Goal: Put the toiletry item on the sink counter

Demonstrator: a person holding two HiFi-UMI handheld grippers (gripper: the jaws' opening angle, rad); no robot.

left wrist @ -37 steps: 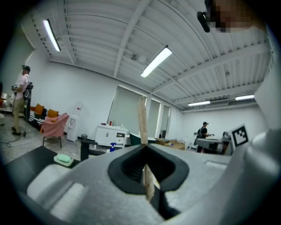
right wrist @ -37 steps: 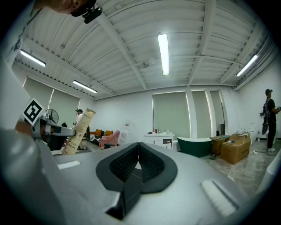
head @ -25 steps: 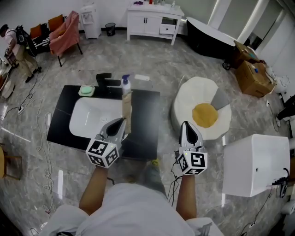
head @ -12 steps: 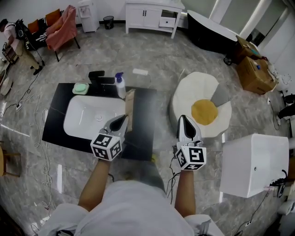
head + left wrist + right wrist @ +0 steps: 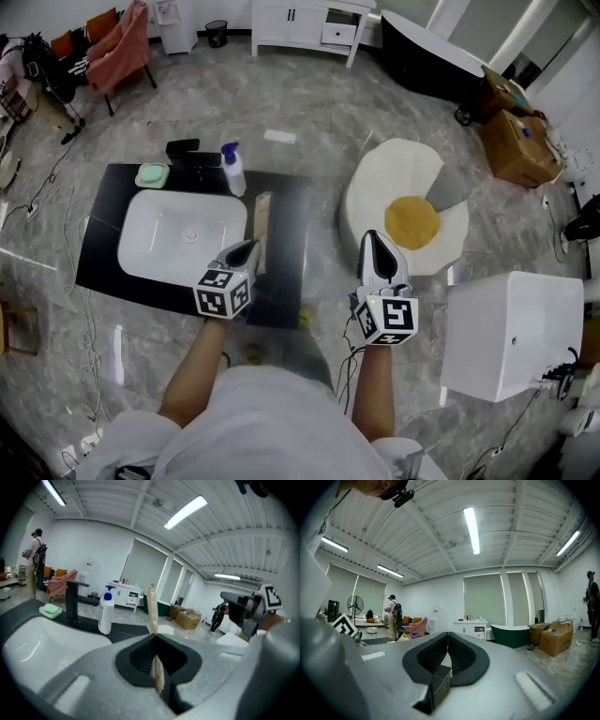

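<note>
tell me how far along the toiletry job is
Done: the left gripper has the tan toiletry item clamped in its jaws. In hand: it hangs over the black sink counter, right of the basin. Left: lay it down and open the jaws. The right gripper is shut, empty.

Fingers of left gripper (image 5: 154, 640) clamp thin tan toiletry item (image 5: 152, 607); pump bottle (image 5: 106, 617) behind.

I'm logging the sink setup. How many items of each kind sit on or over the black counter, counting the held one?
Pump bottle: 1
Green soap: 1
Black faucet: 1
Tan flat pack, clamped in the left gripper: 1
Total: 4
</note>
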